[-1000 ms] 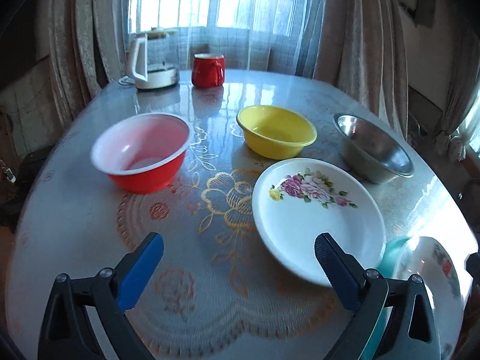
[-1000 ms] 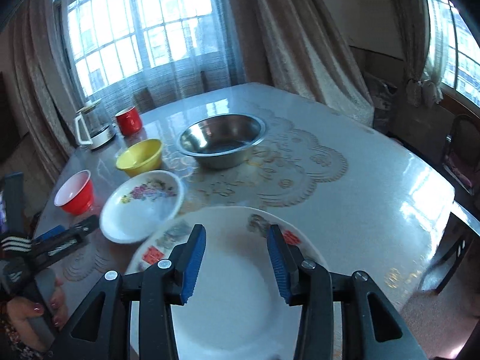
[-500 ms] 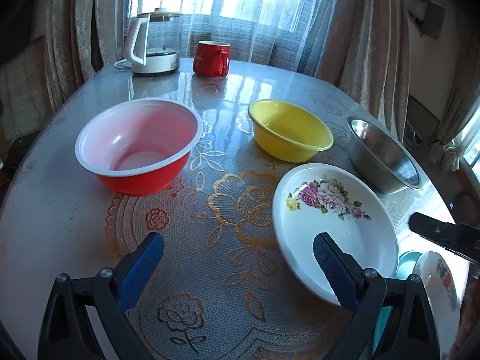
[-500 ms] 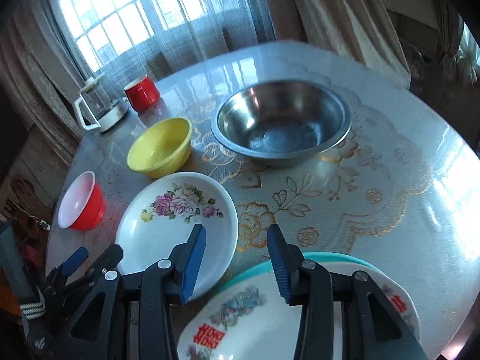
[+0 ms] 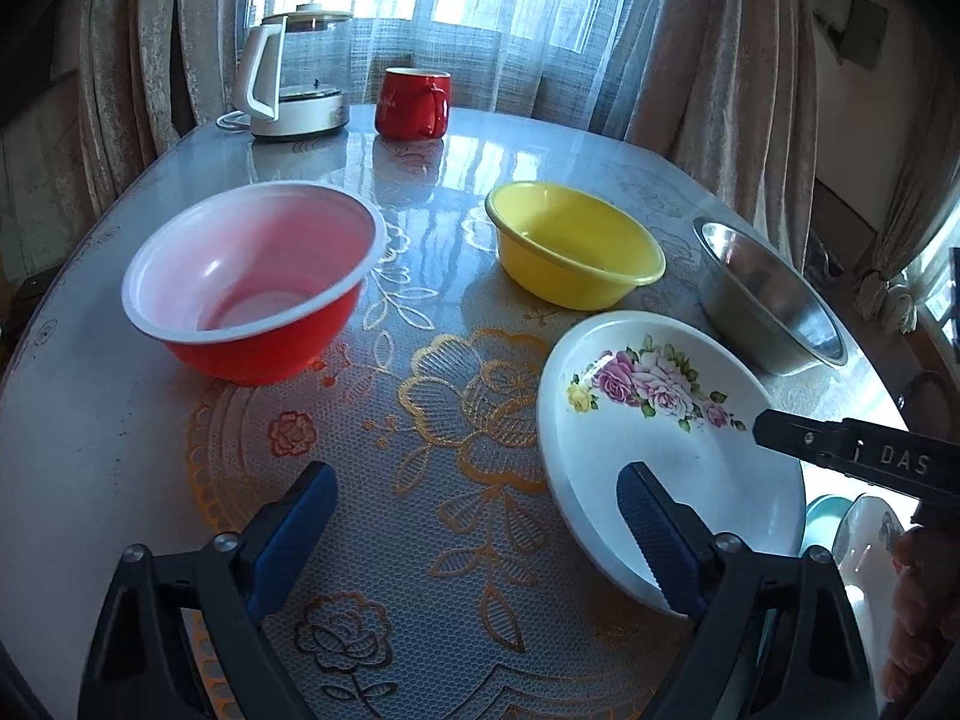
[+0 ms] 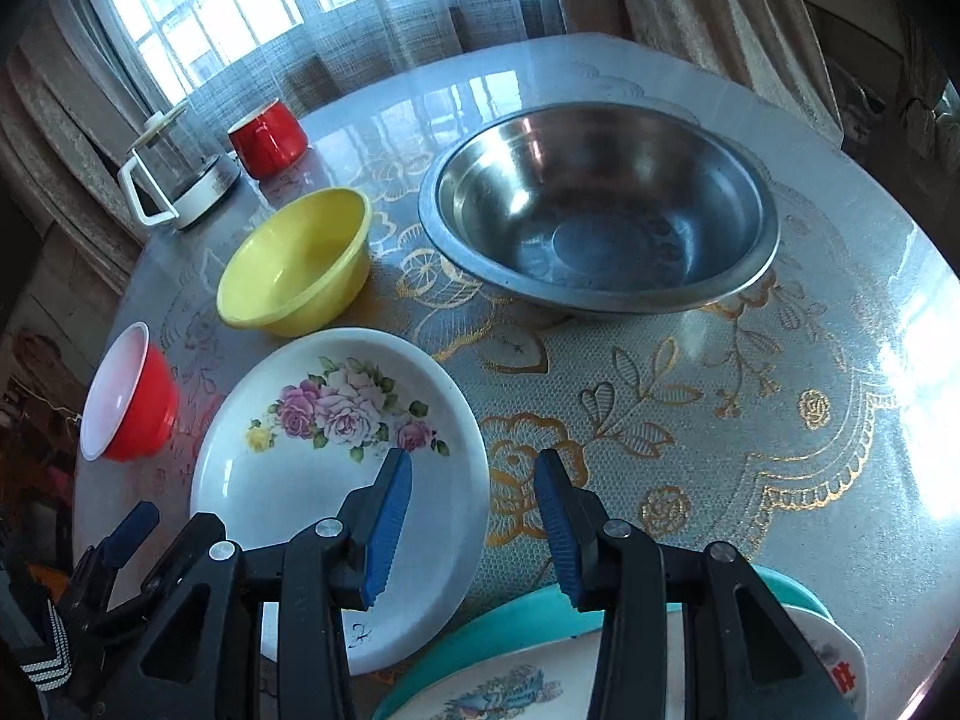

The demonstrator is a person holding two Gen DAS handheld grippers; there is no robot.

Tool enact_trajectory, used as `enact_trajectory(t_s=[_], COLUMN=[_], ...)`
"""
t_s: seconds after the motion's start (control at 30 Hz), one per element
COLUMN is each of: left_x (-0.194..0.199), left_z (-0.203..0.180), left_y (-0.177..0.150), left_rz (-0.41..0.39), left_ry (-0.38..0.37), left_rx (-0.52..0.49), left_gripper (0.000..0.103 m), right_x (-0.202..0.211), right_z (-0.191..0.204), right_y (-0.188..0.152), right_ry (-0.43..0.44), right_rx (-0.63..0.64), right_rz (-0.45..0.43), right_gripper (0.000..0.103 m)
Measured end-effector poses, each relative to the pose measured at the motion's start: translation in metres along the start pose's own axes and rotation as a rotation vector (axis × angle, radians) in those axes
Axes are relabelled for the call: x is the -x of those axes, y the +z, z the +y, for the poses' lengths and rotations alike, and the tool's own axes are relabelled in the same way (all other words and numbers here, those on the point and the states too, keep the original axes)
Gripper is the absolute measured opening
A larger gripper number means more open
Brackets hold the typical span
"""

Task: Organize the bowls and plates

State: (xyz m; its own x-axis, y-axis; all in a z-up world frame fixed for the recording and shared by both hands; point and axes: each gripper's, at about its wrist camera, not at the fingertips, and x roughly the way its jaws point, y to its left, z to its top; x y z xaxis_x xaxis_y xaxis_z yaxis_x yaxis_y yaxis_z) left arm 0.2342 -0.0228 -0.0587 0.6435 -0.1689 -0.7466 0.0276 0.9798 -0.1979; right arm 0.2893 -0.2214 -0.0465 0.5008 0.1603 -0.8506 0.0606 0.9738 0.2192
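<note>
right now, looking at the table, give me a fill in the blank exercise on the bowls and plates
1. The bowl that is red outside is ____ inside.
2. The white plate on the tablecloth is printed with pink ____.
3. The widest bowl on the table is the ____ one, next to the yellow bowl.
4. The mug beside the kettle is ____ in colour.

Missing words: white; roses (flowers); steel (metal); red

Left gripper [image 5: 474, 531] wide, empty, jaws just narrowing; floral plate [image 5: 666, 444] lower right; red bowl [image 5: 252, 276] left.
</note>
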Motion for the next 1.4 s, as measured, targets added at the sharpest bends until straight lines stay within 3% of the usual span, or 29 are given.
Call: enact_trajectory(t_s=[0.33,0.83,0.93,1.03,1.17,1.4], left_x=[-0.003,-0.003,-0.002,-0.002,-0.001,-0.001], left_z=[-0.002,0.000,0.001,0.001,0.002,0.007], left_y=[0.001,0.002,0.002,0.002,0.002,0.003], left_rz=[0.012,0.008,0.004,0.003,0.002,0.000], left_ry=[-0.008,-0.013,-0.011,-0.015,-0.022,-0.011], left_rx=[-0.003,0.005,0.009,0.010,0.008,0.011], left_gripper=[0.089,0.084,0.076,0.070,0.061,0.045], right_x=[-0.013,-0.020,-0.020,-0.022,-0.024,-0.027], right_z=[0.000,0.025,0.026,0.026,0.019,0.014], right_y=[0.001,-0.001,-0.001,-0.001,0.000,0.009], right_ry=[0.043,0.038,0.047,0.056,0.139,0.129], right_rx=[-0.005,0.111,0.112,0.113,0.082,0.119], right_rz=[0.036,0.039,0.042,0.050,0.082,0.082], right_gripper=[0.043,0.035,0.035,0.023,0.014,0.014])
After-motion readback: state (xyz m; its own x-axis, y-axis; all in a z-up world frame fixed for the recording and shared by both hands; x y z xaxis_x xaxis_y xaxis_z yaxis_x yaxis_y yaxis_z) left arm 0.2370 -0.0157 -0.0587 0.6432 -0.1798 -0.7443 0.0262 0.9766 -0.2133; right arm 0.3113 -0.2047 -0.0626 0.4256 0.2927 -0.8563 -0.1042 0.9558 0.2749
